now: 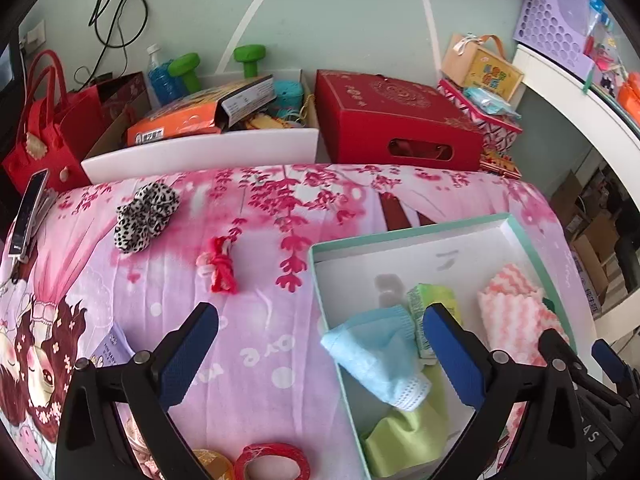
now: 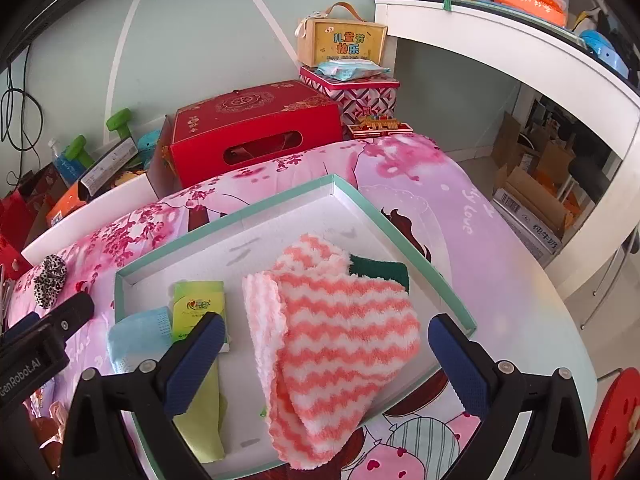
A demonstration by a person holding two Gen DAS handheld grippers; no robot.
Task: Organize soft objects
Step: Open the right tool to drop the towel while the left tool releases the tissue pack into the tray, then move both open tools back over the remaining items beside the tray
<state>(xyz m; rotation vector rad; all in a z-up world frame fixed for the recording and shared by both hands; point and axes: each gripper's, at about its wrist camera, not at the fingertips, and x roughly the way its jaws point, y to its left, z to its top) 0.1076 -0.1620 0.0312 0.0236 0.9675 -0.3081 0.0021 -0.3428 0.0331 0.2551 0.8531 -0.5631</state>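
We hold both tongs wide apart and empty. The left tongs (image 1: 320,352) hang over the near-left corner of the box (image 1: 408,229), straddling the blue cloth (image 1: 372,360); the right tongs (image 2: 326,364) hang over the striped towel (image 2: 336,328), which lies in the box with its near end draped over the rim.

The box seems to be the collecting place: the blue cloth, a green tissue pack (image 2: 199,304), a lime cloth (image 2: 200,428), the towel and a dark green cloth (image 2: 382,274) tucked at the towel's far side all lie in it, laid flat side by side so that they fit.

Two soft things are still outside, well to the left on the sheet: a leopard scrunchie (image 1: 146,210) far off and a red tie (image 1: 220,266) nearer. We judge that these come next, the left tongs being closer.

The counter wears a pink cartoon sheet (image 1: 256,320), soft and creased. Behind it stand a red box (image 1: 396,116), a white bin (image 1: 200,152) and green dumbbells (image 1: 186,70) against a pale green wall; a white shelf curves away at the right.
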